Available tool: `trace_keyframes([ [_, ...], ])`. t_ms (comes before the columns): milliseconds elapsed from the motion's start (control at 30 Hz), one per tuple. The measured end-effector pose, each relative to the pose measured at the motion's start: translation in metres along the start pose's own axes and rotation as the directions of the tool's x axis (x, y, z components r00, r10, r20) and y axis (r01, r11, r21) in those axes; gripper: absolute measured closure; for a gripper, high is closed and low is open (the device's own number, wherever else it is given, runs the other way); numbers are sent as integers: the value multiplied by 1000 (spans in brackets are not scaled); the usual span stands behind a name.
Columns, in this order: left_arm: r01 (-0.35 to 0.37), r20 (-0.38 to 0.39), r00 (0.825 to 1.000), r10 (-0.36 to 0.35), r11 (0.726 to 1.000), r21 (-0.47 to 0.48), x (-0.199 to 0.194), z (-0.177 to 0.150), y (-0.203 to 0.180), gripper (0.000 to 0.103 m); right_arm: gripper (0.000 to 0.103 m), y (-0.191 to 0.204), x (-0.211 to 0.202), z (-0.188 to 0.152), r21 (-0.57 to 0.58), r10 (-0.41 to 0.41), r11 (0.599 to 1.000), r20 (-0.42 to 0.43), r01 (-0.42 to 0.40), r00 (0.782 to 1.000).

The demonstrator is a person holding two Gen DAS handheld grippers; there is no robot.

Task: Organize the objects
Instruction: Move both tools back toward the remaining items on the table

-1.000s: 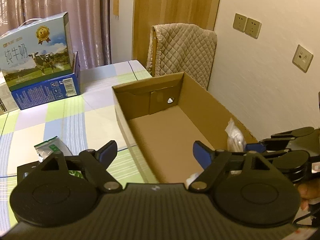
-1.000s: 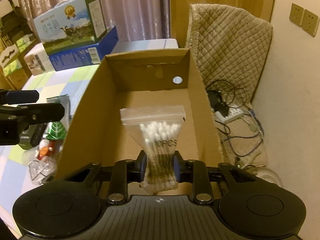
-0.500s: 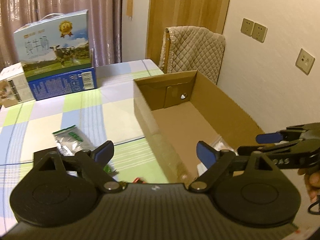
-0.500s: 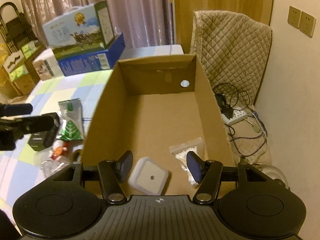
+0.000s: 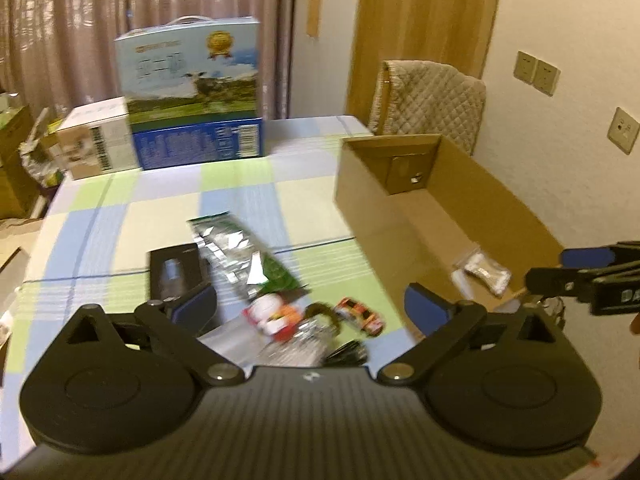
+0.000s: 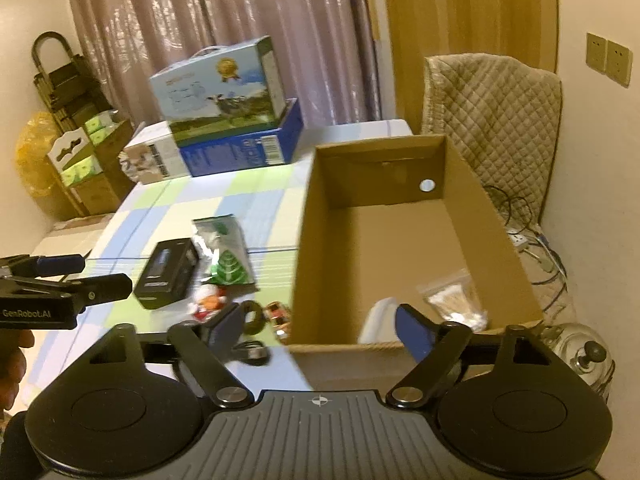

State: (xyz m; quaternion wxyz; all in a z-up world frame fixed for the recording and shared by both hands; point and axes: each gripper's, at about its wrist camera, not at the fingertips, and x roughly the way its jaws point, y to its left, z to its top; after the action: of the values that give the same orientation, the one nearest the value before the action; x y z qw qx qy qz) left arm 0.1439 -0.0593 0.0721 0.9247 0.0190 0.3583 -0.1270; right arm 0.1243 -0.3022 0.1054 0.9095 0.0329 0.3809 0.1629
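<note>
An open cardboard box (image 6: 500, 216) (image 5: 360, 200) stands on the checked table. Inside it lie a bag of cotton swabs (image 6: 456, 300) (image 5: 486, 270) and a white square thing (image 6: 378, 318). Left of the box lies a pile: a green-and-silver pouch (image 5: 236, 250) (image 6: 224, 248), a black box (image 6: 168, 270) (image 5: 174, 270), a red-and-white figure (image 5: 272, 314) (image 6: 210, 300), a toy car (image 5: 360, 314) (image 6: 278, 314) and a black ring (image 6: 252, 316). My left gripper (image 5: 310, 306) hangs over this pile, jaws still opening, nothing between them. My right gripper (image 6: 320, 326) is at the box's near wall, jaws opening and empty.
A milk carton case (image 5: 192, 80) (image 6: 220, 88) on a blue box (image 6: 244, 148) and a small carton (image 5: 96, 140) stand at the table's far end. A quilt-draped chair (image 6: 492, 112) is behind the cardboard box. Cables and a glass jar (image 6: 580, 348) lie on the floor at right.
The right gripper has let go of the cotton swab bag, which now lies in the box, and has drawn back with its jaws widening. The left gripper swung left from the box to the pile.
</note>
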Motion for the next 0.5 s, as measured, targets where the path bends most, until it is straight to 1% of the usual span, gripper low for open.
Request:
trace_keyframes([
  [67, -19, -3, 1000, 19, 1000, -11, -9, -7, 13, 4, 17, 12, -5, -3, -1, 20, 1000, 17, -20, 1000],
  [200, -61, -9, 998, 60, 997, -37, -25, -21, 40, 3, 15, 40, -11, -11, -21, 57, 998, 33, -56, 998],
  [333, -103, -19, 995, 103, 993, -49, -38, -38, 66, 1, 15, 68, -3, -25, -48, 90, 995, 11, -89, 996],
  [433, -129, -31, 991, 128, 990, -52, -45, -49, 83, 1, 15, 82, 9, -35, -47, 99, 994, -12, -99, 995],
  [500, -145, -38, 989, 144, 988, -55, -47, -56, 93, 1, 15, 89, 13, -42, -57, 86, 995, 2, -86, 996],
])
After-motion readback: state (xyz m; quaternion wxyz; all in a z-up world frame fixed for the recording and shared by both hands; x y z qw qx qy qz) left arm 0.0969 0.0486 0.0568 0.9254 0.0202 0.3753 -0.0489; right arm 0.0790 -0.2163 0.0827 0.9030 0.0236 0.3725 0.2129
